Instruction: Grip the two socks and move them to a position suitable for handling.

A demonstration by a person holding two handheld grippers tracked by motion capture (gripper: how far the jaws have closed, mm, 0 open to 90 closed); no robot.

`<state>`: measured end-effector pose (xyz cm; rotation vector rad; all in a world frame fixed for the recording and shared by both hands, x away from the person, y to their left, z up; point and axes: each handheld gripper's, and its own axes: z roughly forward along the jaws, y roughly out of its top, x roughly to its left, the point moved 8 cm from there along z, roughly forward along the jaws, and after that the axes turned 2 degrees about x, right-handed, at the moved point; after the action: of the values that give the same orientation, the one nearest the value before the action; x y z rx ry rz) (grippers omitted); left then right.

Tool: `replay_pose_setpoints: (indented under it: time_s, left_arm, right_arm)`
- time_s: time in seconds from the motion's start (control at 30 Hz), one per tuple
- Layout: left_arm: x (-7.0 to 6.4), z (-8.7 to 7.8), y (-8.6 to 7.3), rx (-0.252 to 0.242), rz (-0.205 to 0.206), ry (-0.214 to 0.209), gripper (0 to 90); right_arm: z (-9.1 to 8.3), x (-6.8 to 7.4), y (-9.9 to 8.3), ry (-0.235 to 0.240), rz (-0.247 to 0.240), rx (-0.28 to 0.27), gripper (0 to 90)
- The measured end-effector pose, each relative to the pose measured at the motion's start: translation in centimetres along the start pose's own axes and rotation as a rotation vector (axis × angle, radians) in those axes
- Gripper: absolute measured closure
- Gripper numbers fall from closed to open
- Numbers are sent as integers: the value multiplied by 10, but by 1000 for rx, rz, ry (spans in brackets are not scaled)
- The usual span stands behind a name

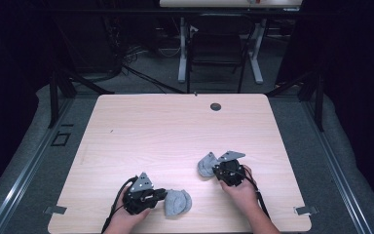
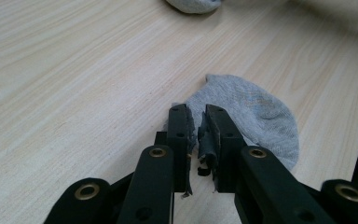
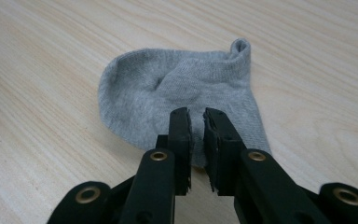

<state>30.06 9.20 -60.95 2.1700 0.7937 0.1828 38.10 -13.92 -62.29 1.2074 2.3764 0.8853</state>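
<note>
Two small grey ankle socks lie on the light wooden table [image 1: 175, 131]. The left sock [image 1: 177, 202] [image 2: 261, 114] is near the front edge, and my left gripper [image 1: 159, 195] [image 2: 198, 119] is at its left edge, jaws drawn together on the fabric's rim. The right sock [image 1: 207, 165] [image 3: 177, 88] lies flat with its cuff curled up. My right gripper [image 1: 217, 169] [image 3: 196, 121] is at its near edge, with only a thin slit between the jaws and grey fabric showing in it. The right sock's toe [image 2: 193, 4] shows at the top of the left gripper view.
A person's hands hold both grippers near the table's front edge. A round cable hole [image 1: 215, 106] sits near the far edge. A black chair [image 1: 219, 46] and white desk legs [image 1: 182, 48] stand beyond the table. Dark curtains flank both sides.
</note>
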Motion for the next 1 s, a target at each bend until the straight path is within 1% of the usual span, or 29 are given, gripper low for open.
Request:
replay_pose_setpoints:
  time_s: [0.13, 0.17, 0.27, 0.33, 0.4, 0.43, 0.47, 0.5, 0.6, 0.63, 0.67, 0.7, 0.73, 0.77, 0.8, 0.87, 0.9, 1.0]
  left_arm:
    - [2, -1, 0, -2, 4, 3, 807]
    - [2, -1, 0, -2, -1, 4, 807]
    - [2, -1, 0, -6, -7, 2, 807]
    - [2, -1, 0, -7, -6, 2, 807]
    - [3, -2, 1, -9, -7, 2, 807]
    - [3, -2, 1, -9, -7, 2, 807]
    - [3, -2, 1, -7, 0, 4, 808]
    - [3, -2, 1, -8, -5, 3, 807]
    - [4, -3, 1, -11, -10, 2, 811]
    - [5, -3, 1, -12, -9, 5, 812]
    - [5, -3, 1, -12, -9, 5, 813]
    - [6, -4, 1, -11, -5, 4, 813]
    - [6, -4, 1, -12, -11, 3, 814]
    - [6, -4, 1, -14, -13, 7, 814]
    - [6, -4, 1, -14, -13, 7, 813]
    - [7, -4, 1, -14, -12, 9, 812]
    - [7, -4, 1, -14, -12, 9, 811]
    - [7, -4, 1, -12, -12, 8, 810]
  right_arm:
    - [2, 6, -1, 1, -6, 5, 808]
    - [3, 11, -2, 16, -13, 12, 804]
    - [3, 19, -1, 29, -38, 19, 796]
    - [2, 22, 3, 28, -45, -3, 796]
    - [1, 21, 8, 21, -39, -20, 786]
    - [1, 21, 8, 21, -39, -20, 786]
    - [1, 17, 11, 6, -24, -26, 789]
    - [2, 15, 12, 1, -21, -30, 791]
    - [6, 8, 14, -12, 3, -20, 801]
    - [8, 7, 14, -8, 8, -16, 803]
    - [8, 7, 14, -8, 8, -16, 803]
    - [10, 6, 14, -7, 20, -15, 816]
    - [12, 6, 14, -8, 24, -11, 827]
    - [16, 7, 13, -9, 19, 2, 863]
    - [16, 7, 13, -9, 19, 2, 863]
    - [18, 9, 11, -10, 7, 11, 895]
    - [20, 11, 12, -7, 10, -2, 900]
    - [22, 15, 14, 2, 6, -6, 900]
